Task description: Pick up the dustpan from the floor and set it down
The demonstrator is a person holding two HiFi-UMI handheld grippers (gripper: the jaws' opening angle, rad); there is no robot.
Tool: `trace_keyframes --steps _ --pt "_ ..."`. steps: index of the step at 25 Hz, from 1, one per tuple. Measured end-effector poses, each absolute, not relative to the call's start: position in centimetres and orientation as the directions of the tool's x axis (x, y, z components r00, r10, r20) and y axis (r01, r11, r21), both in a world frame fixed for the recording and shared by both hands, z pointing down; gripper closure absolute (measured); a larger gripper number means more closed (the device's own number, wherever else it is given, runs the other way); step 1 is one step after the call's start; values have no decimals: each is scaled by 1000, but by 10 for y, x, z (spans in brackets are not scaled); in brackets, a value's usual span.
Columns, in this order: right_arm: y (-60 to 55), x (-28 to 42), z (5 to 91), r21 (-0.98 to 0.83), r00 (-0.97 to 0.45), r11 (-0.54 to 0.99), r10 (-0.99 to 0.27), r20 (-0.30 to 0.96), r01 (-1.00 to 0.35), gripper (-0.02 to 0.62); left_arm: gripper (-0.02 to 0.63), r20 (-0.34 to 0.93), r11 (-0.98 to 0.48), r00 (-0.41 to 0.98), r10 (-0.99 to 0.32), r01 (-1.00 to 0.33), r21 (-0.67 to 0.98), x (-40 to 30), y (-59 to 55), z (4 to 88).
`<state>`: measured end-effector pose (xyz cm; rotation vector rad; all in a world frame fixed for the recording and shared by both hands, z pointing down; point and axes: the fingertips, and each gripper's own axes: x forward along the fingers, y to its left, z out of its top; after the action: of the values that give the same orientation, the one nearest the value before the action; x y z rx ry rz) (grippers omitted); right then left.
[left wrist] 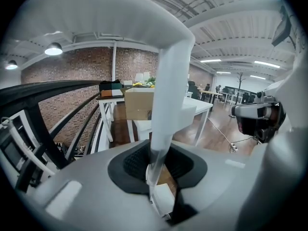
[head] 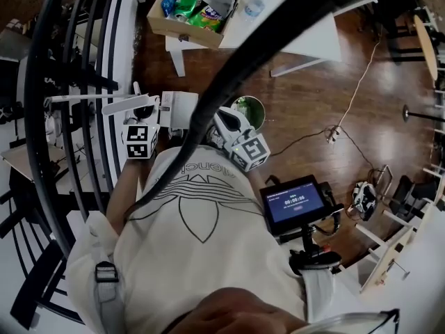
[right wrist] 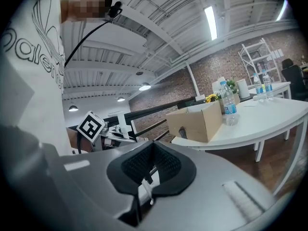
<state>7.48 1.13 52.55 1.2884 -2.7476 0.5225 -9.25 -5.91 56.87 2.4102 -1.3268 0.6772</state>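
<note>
The white dustpan [head: 128, 105] is off the floor, in front of the person's chest beside the black railing. In the left gripper view its handle [left wrist: 166, 109] rises from between the jaws into a broad white body that fills the top of the frame. My left gripper [head: 144, 110] [left wrist: 156, 177] is shut on that handle. My right gripper [head: 226, 120] [right wrist: 147, 182] hangs close on the right with its black pads together and nothing held; it shows in the left gripper view too, as a white and black shape [left wrist: 257, 117].
A black stair railing [head: 76, 117] runs along the left. Ahead stands a white table [head: 306, 33] with a cardboard box [head: 195, 12] of packets and bottles. A green bin [head: 252, 108] sits by the right gripper. A power cord [head: 334, 132] crosses the wooden floor.
</note>
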Motion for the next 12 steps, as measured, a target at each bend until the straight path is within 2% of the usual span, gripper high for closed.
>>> trace_keyframes --steps 12 --pt "20 74 529 -295 -641 575 -730 237 -763 594 503 583 -473 408 -703 -880 47 -118 -94 598"
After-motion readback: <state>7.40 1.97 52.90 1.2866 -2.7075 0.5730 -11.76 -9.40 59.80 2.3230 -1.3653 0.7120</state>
